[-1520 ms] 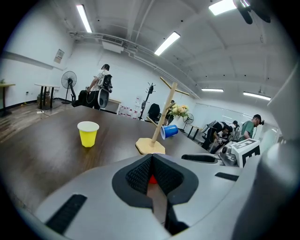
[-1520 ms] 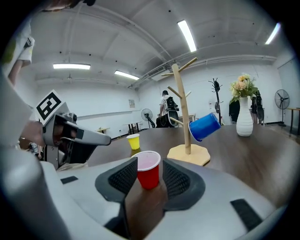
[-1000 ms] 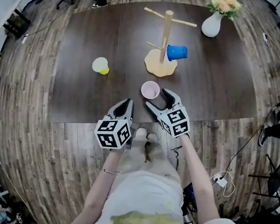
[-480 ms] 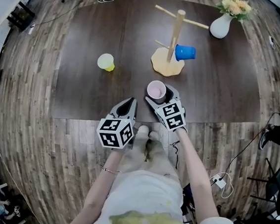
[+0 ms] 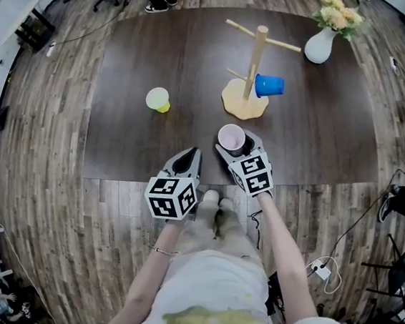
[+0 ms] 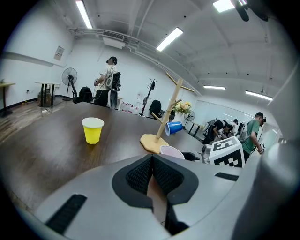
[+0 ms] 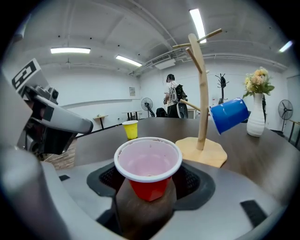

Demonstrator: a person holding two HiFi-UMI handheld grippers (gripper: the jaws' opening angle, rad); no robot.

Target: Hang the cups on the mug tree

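A red cup [image 5: 232,136] with a pale inside stands upright on the dark table [image 5: 164,46] near its front edge. My right gripper [image 5: 235,143] has it between its jaws. The jaws have just been closing; the pads [image 7: 190,180] sit close by the cup's [image 7: 148,168] lower sides, and I see no squeeze on it. My left gripper [image 5: 188,162] is shut on nothing at the table's edge, pads together [image 6: 151,176]. The wooden mug tree [image 5: 255,62] stands behind, with a blue cup [image 5: 269,86] on a low right peg. A yellow cup [image 5: 158,100] stands at the left.
A white vase [image 5: 320,44] with flowers stands at the table's far right corner. People, chairs and a fan are in the room beyond the table. Cables lie on the wooden floor at the right.
My right gripper has moved forward, so the red cup now stands between its jaws rather than just ahead of them. The left gripper has kept still.
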